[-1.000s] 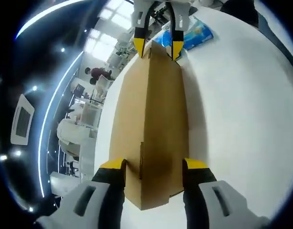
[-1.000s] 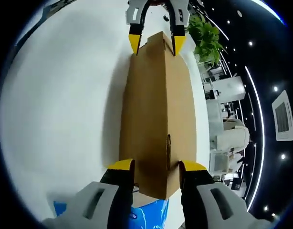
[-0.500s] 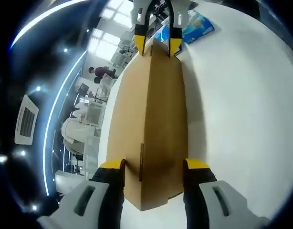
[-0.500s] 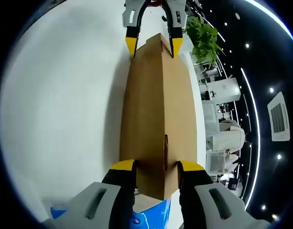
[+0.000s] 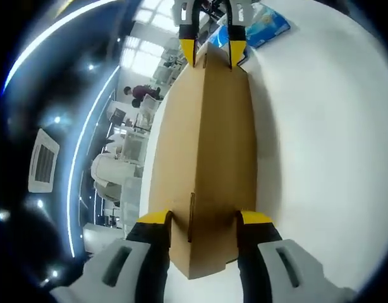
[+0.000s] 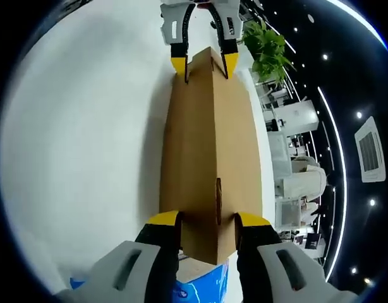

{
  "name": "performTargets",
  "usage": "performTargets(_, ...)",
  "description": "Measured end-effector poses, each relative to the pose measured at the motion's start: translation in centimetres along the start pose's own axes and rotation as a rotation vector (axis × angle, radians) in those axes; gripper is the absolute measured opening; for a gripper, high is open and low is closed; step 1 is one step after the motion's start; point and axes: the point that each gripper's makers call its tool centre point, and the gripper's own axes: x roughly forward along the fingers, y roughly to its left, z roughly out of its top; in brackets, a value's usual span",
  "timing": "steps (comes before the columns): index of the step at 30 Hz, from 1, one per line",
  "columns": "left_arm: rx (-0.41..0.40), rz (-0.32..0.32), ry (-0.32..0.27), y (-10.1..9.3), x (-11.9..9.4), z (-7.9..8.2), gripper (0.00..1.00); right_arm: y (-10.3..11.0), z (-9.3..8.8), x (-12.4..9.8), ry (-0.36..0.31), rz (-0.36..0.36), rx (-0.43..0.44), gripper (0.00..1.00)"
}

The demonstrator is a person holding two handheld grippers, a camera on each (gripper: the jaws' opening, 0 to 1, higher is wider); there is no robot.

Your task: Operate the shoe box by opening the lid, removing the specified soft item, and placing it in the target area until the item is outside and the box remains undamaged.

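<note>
Nothing shifted: two grippers clamp one box [image 5: 203, 158].

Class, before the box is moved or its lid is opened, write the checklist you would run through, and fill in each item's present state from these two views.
1. Left gripper clamps the near end of the cardboard box: ok.
2. Right gripper clamps the opposite end of the box: ok.
3. Lid shut, no flap raised: ok.
4. Box free of visible dents or tears: ok on the faces shown.
5. Blue packet on the white table lies clear of the box: cannot tell, it sits close by the right gripper's end.
6. Soft item inside the box: cannot tell, the box is closed.
</note>
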Motion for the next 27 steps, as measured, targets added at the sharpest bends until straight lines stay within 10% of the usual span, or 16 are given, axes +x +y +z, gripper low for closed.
performTargets(27, 0.004, -0.023, -0.038, -0.8, -1.3, 1.8, 0.35, 0.8, -0.4, -1.7, 0.019, 0.017, 0.035, 0.31)
